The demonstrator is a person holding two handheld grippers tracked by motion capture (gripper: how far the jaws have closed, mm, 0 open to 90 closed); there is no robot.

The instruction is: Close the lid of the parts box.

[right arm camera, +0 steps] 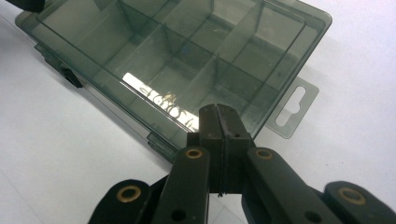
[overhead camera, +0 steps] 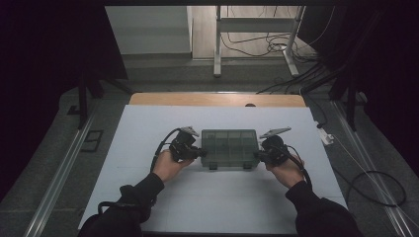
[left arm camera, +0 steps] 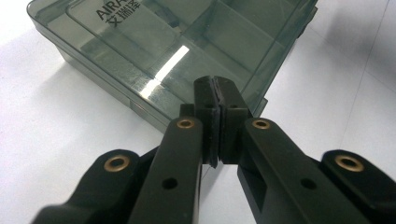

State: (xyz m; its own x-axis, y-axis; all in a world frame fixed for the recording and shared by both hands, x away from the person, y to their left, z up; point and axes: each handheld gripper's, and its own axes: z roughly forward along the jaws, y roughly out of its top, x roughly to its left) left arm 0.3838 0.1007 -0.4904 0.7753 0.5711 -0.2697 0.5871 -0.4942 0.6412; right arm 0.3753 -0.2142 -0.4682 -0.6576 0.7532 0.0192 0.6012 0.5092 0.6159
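Right now I have both grippers brought up to the short ends of the smoky translucent organizer box [overhead camera: 230, 147], which lies flat near the middle of the white table [overhead camera: 207, 197], lid down and latched as far as I can judge. My left gripper [overhead camera: 200, 153] sits at its left end and my right gripper [overhead camera: 258, 155] at its right end; on each, the jaws are pressed together, pad against pad, with nothing between them, their tips right at the box's edge. From the left gripper view the closed tips overlap the near corner of the box [left arm camera: 187, 51], and from the right gripper view they meet the rim of the box [right arm camera: 177, 56] just beside the hang tab [right arm camera: 295, 106]. I judge it a light, stiff, thin-walled plastic case with a glossy lid, so it should slide easily on this smooth surface and could skid or spin if pushed off-centre; the shell may flex or crack under a hard pinch. I would take hold at the rim of the short ends or at the latches [overhead camera: 213, 166] on the near long side, not at the thin tab. Through the lid I see dividers making several compartments, and every one I can make out looks empty.
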